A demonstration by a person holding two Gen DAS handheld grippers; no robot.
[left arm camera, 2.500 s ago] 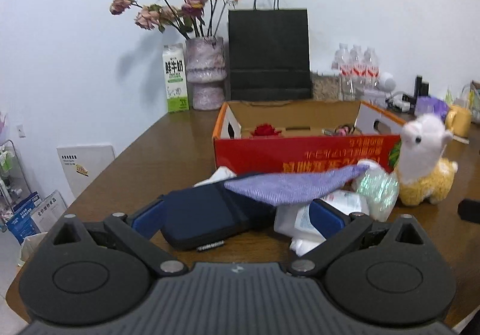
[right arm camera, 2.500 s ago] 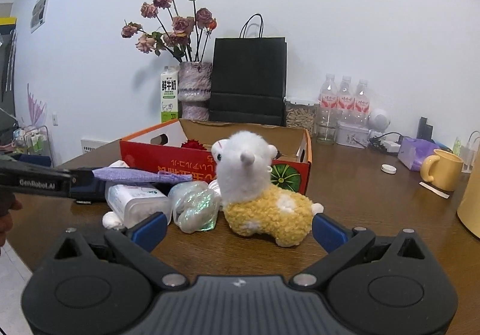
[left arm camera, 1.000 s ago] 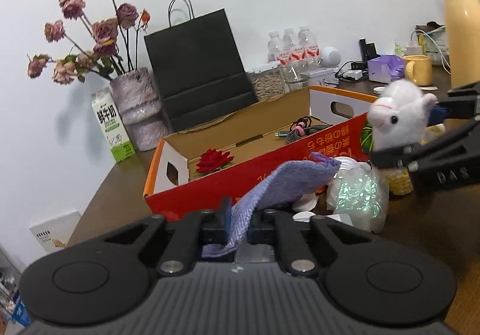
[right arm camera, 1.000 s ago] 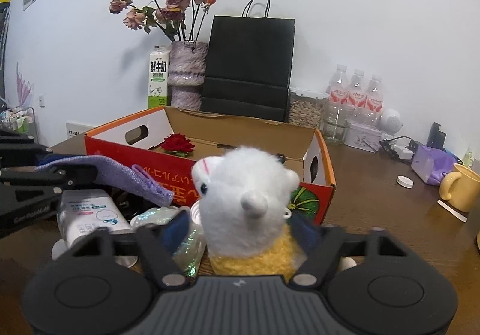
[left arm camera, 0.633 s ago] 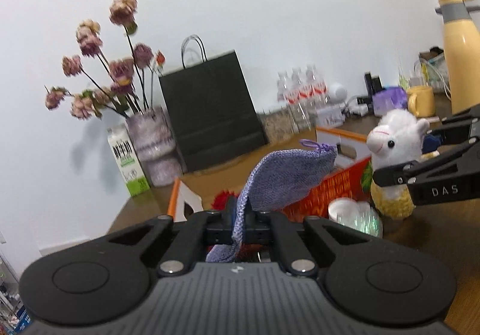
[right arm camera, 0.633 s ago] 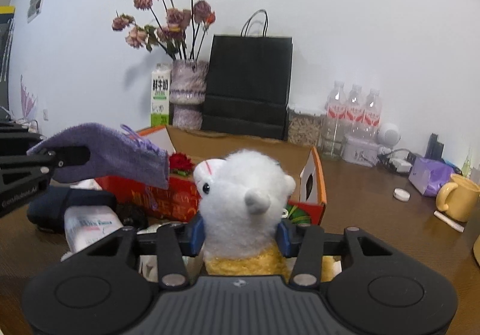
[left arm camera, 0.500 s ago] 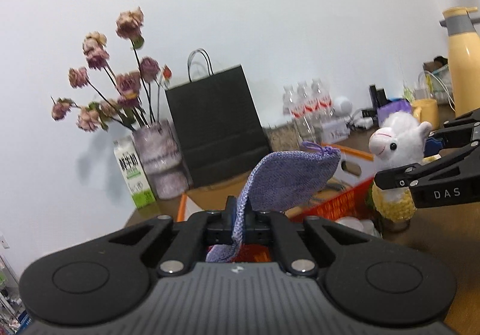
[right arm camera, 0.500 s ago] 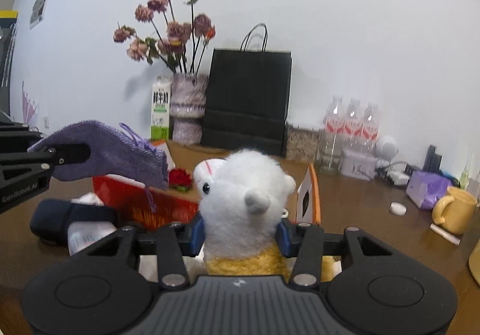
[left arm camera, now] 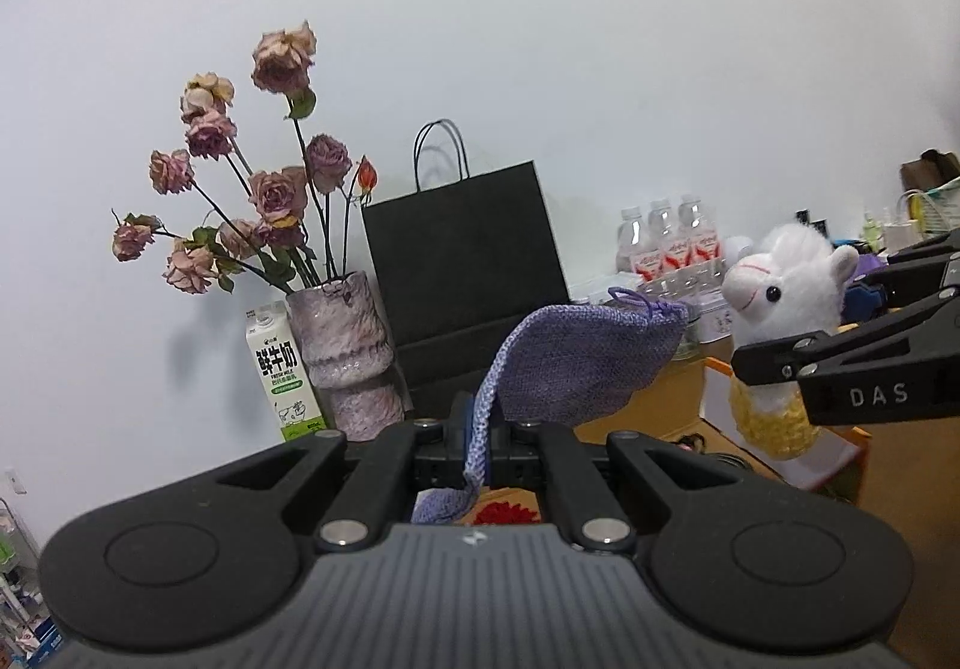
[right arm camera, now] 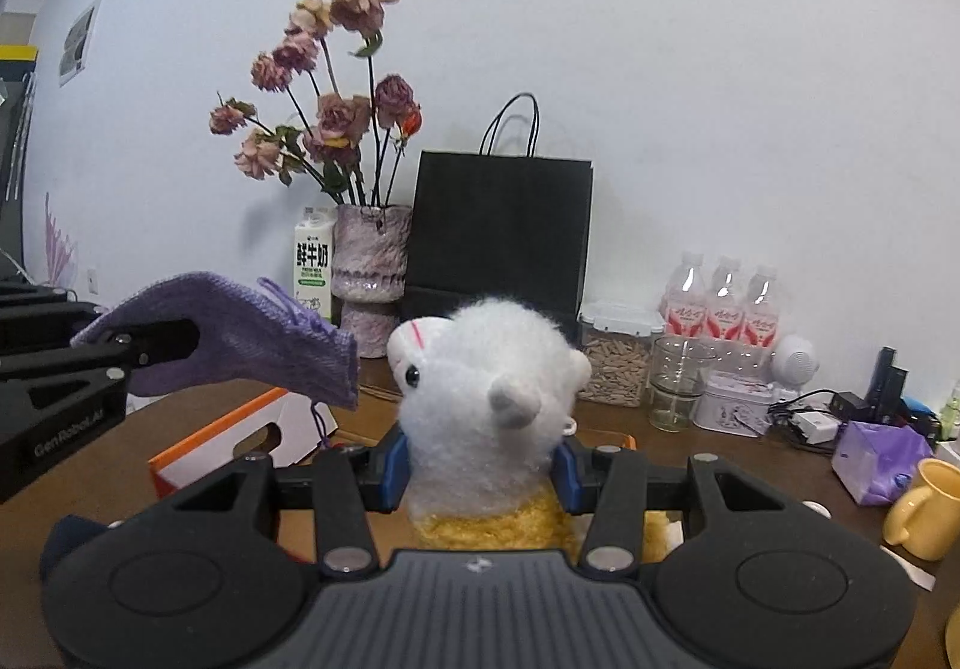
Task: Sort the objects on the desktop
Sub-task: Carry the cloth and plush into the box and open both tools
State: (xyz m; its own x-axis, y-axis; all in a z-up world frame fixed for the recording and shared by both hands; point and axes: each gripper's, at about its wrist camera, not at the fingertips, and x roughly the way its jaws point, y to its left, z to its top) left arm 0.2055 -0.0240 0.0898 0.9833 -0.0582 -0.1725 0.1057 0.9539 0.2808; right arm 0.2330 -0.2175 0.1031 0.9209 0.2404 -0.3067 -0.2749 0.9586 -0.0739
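The left gripper [left arm camera: 474,444] pinches a purple knitted drawstring pouch [left arm camera: 585,357] by its edge, and the right gripper [right arm camera: 480,468] squeezes a white-and-yellow plush alpaca [right arm camera: 489,399], both carried above the orange cardboard box [right arm camera: 234,438] just below, likely for dropping in.

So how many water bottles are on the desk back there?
3, side by side against the wall, right of the black paper bag: left bottle, middle bottle, right bottle. More could be hidden behind them.
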